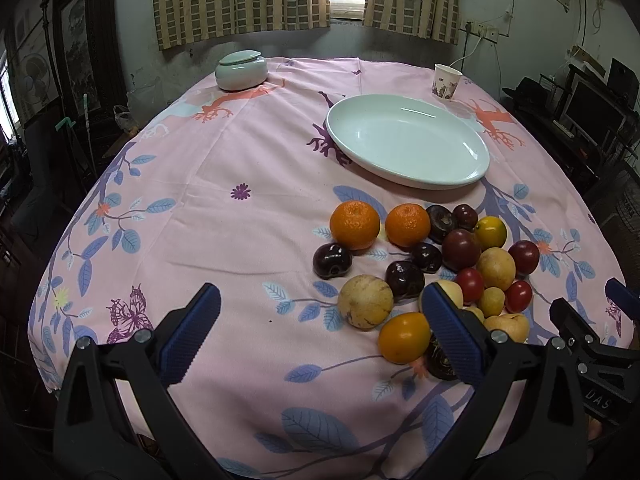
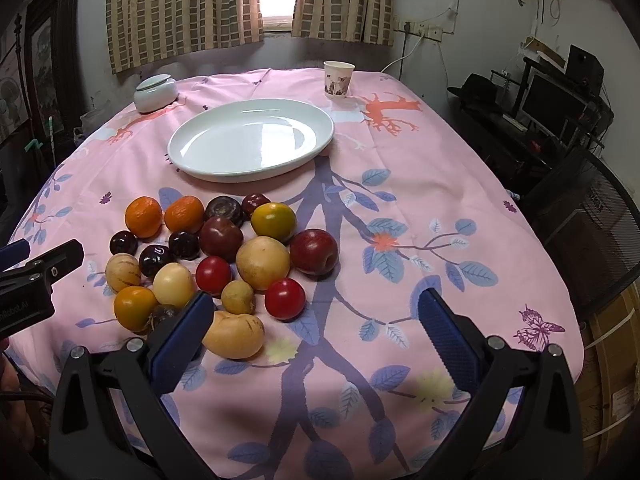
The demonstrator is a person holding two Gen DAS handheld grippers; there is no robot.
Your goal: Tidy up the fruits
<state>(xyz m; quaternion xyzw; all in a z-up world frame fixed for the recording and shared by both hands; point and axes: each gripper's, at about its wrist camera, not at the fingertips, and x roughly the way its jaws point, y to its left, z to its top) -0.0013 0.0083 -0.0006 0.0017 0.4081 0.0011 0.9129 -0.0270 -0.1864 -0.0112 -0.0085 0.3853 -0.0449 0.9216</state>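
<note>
Black left hand-held gripper [image 1: 320, 330] tilted down, gaping, empty | right hand-held gripper [image 2: 316, 326] same | fruits [image 2: 224, 256] untouched

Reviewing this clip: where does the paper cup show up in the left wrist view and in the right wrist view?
Left wrist view: paper cup stands at upper right, at the table's far edge, beyond the white oval plate.
Right wrist view: paper cup stands at top centre, beyond the plate's right end.
Shared landmark: the lidded ceramic jar, far left of the plate in both.
</note>
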